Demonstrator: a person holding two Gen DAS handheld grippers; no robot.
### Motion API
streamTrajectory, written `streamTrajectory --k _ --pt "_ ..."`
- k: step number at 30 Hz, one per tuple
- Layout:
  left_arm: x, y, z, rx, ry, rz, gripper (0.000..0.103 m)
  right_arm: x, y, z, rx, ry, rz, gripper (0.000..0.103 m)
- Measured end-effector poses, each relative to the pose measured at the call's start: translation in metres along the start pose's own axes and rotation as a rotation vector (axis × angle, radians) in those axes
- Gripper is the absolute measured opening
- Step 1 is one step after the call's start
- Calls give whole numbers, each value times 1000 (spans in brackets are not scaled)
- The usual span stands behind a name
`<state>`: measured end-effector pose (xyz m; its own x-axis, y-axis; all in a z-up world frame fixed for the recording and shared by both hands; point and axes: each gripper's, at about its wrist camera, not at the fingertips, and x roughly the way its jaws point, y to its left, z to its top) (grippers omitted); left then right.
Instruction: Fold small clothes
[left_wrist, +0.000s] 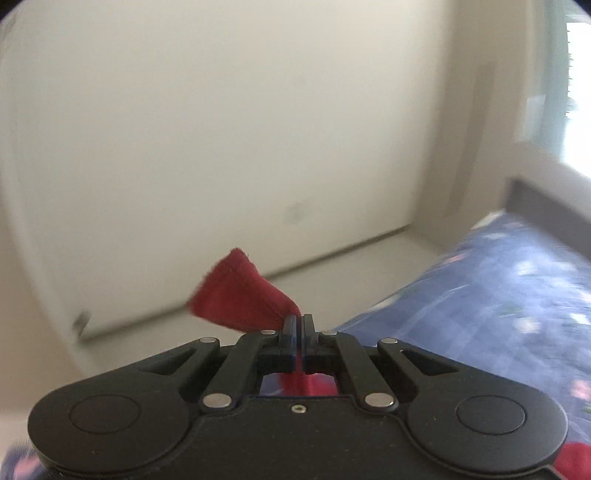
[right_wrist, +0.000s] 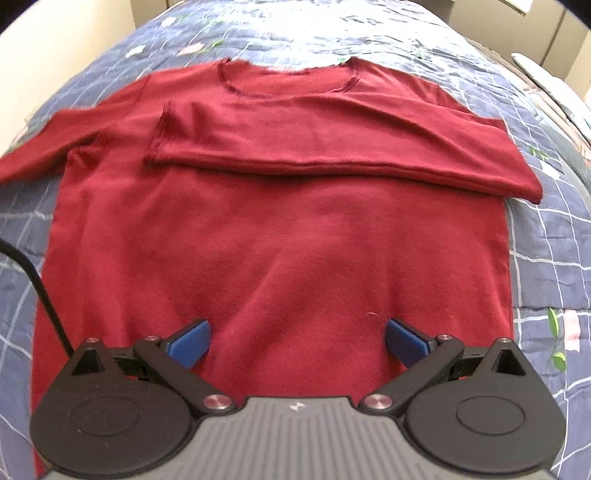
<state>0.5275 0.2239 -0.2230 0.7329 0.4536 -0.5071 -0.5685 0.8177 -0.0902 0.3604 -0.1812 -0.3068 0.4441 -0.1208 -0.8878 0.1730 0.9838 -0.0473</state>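
A red sweater (right_wrist: 280, 229) lies flat on the quilt (right_wrist: 546, 251), one sleeve folded across. The left gripper (left_wrist: 298, 318) pinches its cuff (left_wrist: 240, 291); the right gripper (right_wrist: 295, 341) hovers spread. Soft, light, floppy knit: best held at hems.

Your left wrist view is bright but soft: the wall (left_wrist: 221, 129) and the quilt (left_wrist: 498, 295) are smeared by motion blur, while the left claw (left_wrist: 298, 321) stays sharp. Daylight enters from the window (left_wrist: 580, 92) at the right edge, which is blown out. Your right wrist view is evenly lit and mostly crisp; the red shirt (right_wrist: 280, 229) shows soft fold shadows. Glare washes the far quilt. Both views bend strongly at the edges, with dark corners.
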Motion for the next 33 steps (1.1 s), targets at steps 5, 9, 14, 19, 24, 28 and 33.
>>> streamTrajectory --k 5,9,14,19,24,28,33 --pt "-49 -56 17 87 -111 -274 0 -12 -18 1 64 -69 -51 103" --pt "-89 -105 13 140 -167 -478 1 -21 -37 -1 98 -112 -86 103" --pt "-137 -159 -22 185 -149 -697 1 -25 -62 -8 148 -123 -131 103" --pt "-170 -206 -86 368 -72 -850 1 -30 -87 -17 178 -111 -160 103" --pt "-185 -237 -145 514 122 -894 1 -31 -105 -26 194 -93 -172 103" --pt "-183 -231 -165 498 255 -895 5 -30 -113 -31 211 -76 -164 103" --pt "-172 -224 -165 477 317 -880 33 -30 -115 -26 195 -89 -141 103"
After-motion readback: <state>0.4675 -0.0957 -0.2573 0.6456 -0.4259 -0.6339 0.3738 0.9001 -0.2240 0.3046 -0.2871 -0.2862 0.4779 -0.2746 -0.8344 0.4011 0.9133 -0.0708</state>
